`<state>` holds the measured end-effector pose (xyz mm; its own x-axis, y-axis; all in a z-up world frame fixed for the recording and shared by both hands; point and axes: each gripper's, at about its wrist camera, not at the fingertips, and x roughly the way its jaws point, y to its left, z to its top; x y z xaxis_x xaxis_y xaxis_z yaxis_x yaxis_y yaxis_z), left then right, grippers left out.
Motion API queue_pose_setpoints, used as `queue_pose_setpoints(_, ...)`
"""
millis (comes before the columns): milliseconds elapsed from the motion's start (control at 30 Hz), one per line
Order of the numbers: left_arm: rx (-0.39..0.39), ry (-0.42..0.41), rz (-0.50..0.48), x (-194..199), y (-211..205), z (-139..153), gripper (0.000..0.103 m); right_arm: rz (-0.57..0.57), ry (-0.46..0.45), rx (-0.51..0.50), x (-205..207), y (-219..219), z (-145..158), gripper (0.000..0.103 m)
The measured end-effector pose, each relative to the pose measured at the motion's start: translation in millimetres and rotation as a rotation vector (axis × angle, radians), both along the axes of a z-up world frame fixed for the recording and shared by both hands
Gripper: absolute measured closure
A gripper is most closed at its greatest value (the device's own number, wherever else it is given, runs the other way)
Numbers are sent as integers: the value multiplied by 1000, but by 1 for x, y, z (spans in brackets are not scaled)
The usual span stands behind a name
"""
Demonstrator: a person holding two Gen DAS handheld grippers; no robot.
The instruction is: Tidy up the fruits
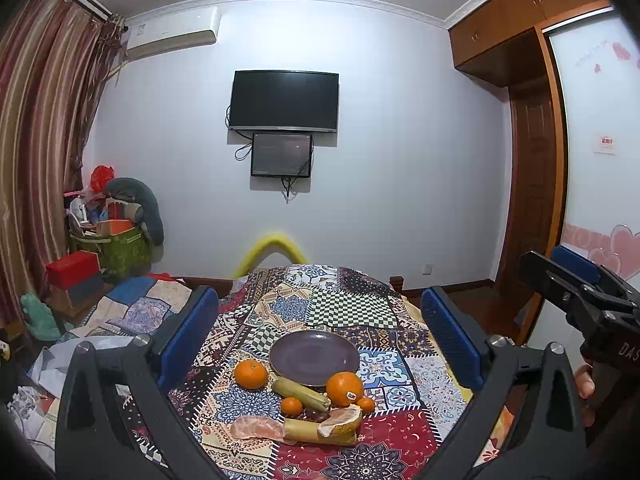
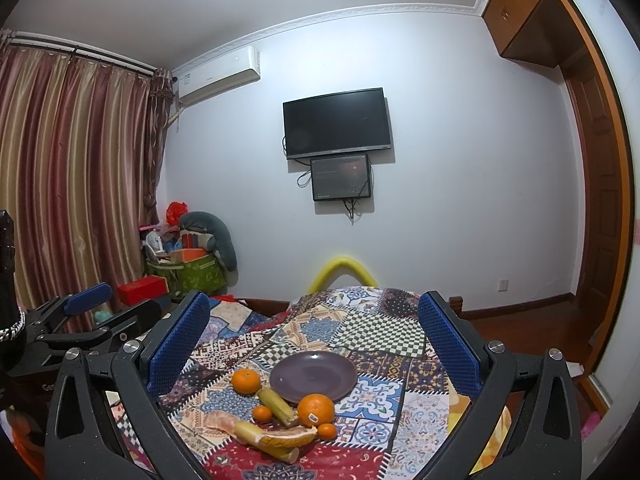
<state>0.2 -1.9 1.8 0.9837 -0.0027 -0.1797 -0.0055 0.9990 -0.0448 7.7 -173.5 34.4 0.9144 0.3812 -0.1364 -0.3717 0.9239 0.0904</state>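
Note:
An empty purple plate (image 1: 314, 357) (image 2: 313, 375) sits on a patchwork cloth (image 1: 340, 308). In front of it lie a large orange with a sticker (image 1: 344, 388) (image 2: 315, 409), a mandarin (image 1: 251, 374) (image 2: 245, 381), two tiny oranges (image 1: 291, 406) (image 1: 365, 404), two yellowish stalk pieces (image 1: 301, 393) (image 1: 316, 431), and peeled grapefruit pieces (image 1: 258, 428) (image 1: 340, 420). My left gripper (image 1: 320, 340) is open and empty, raised above and short of the fruit. My right gripper (image 2: 316, 344) is open and empty, likewise held back. Each gripper shows at the other view's edge.
The cloth covers a table (image 2: 376, 340) with a yellow foam-padded chair back (image 1: 272, 246) behind it. A cluttered pile with a green bag (image 1: 120, 248) and a red box (image 1: 72, 268) stands at the left by curtains. A wooden wardrobe and door (image 1: 532, 184) are at the right.

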Motion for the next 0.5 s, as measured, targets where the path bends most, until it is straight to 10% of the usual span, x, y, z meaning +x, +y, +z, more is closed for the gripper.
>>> queue_pose_setpoints(500,0,4,5,1,2,-3,0,5,11,4,1,-1,-1,0)
